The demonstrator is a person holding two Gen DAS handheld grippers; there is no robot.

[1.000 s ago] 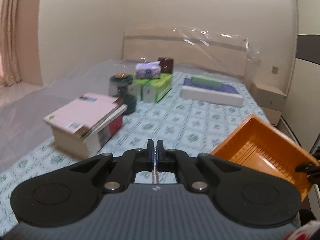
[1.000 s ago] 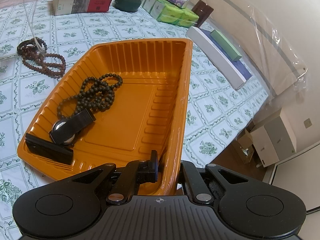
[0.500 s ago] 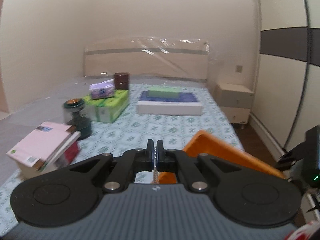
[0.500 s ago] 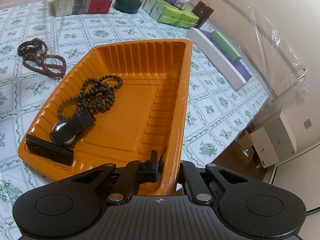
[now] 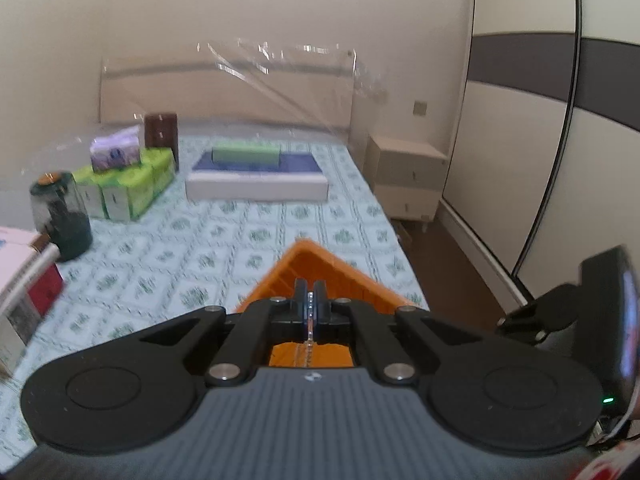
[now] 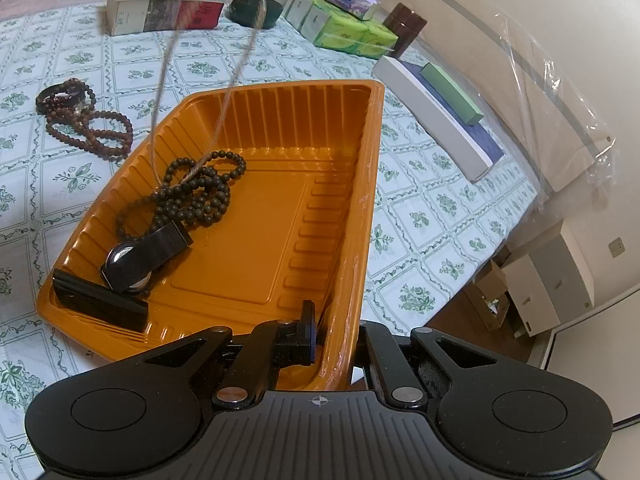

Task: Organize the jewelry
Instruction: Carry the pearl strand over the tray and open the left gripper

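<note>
Since the earlier frame, left gripper has swung across from the books toward the orange tray; its jaws are shut on a thin silver chain, whose loop hangs over the tray's far left part, lower end touching the dark bead necklace inside. Right gripper unmoved, clamped on the tray's near right wall. Watch and black bar lie near left in tray. Brown beads sit on the bedsheet, left of the tray.

Bed, green-patterned sheet: orange tray, brown beads, books, tissue packs, white box.
</note>
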